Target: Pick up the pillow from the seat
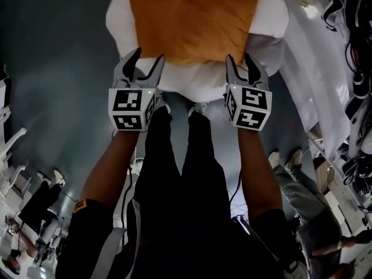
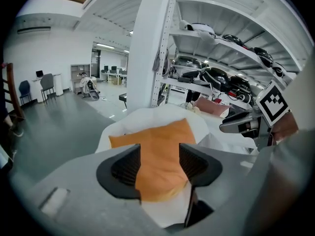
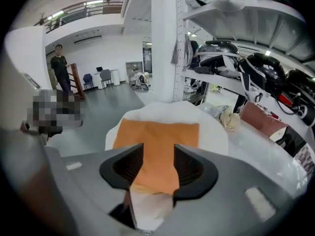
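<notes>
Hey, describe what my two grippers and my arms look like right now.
The left gripper and right gripper each have two pale grey pointed jaws lined with black ribbed pads. Behind them sits a white cube with black square markers and a small green light. Forearms are bare; the dark left sleeve carries an orange tag.

Head view: high up, facing steeply down past the person's own arms and legs. The pillow (image 1: 192, 22) on the white seat (image 1: 200, 86) sits at top centre, fairly near.

Left gripper view, right gripper view: low and close. Each faces forward along its own jaws, pillow at frame centre, hall and shelving (image 2: 231, 43) behind.

Shared by all three: pillow and seat. The left gripper view catches the right gripper's marker cube (image 2: 272, 101) at its right edge.
</notes>
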